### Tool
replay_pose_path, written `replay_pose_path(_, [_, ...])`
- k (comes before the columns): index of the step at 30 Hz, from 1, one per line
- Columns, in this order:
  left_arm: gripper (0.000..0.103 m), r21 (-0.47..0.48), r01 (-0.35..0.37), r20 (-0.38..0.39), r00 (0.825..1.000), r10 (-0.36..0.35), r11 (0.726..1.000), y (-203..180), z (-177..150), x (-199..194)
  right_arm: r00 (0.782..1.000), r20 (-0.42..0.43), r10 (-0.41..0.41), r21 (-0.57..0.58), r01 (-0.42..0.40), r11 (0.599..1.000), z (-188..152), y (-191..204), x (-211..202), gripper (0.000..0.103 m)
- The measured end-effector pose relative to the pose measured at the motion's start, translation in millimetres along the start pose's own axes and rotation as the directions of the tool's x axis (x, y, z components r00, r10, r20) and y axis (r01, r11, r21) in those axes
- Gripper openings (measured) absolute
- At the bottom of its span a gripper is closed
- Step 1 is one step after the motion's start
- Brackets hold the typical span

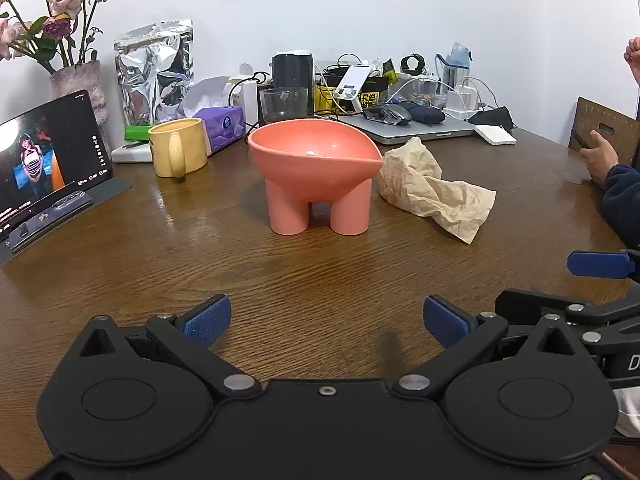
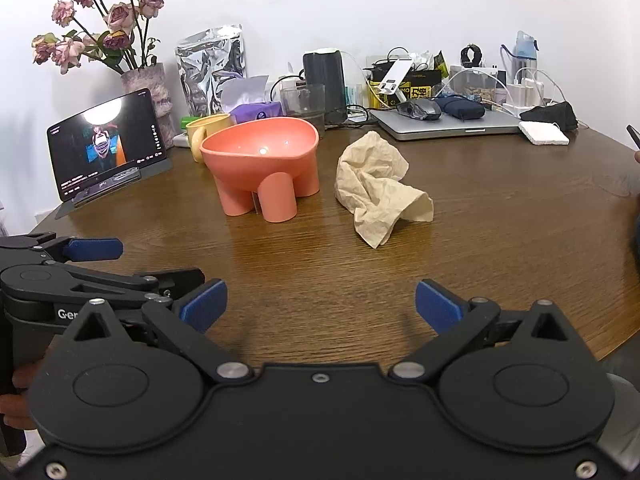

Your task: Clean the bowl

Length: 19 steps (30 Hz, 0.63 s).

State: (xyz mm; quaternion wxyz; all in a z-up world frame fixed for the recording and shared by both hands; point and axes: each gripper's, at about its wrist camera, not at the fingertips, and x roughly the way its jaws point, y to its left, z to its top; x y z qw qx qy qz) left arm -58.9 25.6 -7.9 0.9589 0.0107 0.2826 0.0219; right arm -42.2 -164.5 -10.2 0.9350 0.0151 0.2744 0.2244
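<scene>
A salmon-pink bowl (image 1: pixel 314 168) on thick legs stands upright mid-table, also seen as the bowl (image 2: pixel 262 160) in the right wrist view. A crumpled beige paper towel (image 1: pixel 432 188) lies just right of it, the same towel (image 2: pixel 378 188) ahead in the right wrist view. My left gripper (image 1: pixel 326 322) hovers open near the table's front, well short of the bowl, nothing between its blue pads. My right gripper (image 2: pixel 320 306) is open too, empty, facing the towel from a distance. Each gripper shows at the edge of the other's view.
A yellow mug (image 1: pixel 178 152), purple tissue pack (image 1: pixel 224 128), glass (image 1: pixel 282 104) and a lit tablet (image 1: pixel 44 164) sit left and behind. A laptop (image 1: pixel 420 130) and clutter line the back wall. A person's hand (image 1: pixel 600 158) rests at the right table edge.
</scene>
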Motion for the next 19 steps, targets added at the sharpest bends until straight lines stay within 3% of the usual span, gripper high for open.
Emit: replay_pose_path(19, [0.103, 0.008, -0.013, 0.008, 1.000, 0.013, 1.000, 1, 7, 4, 1.000, 0.003, 0.013, -0.010, -0.013, 1.000, 9, -1, 4, 0.101])
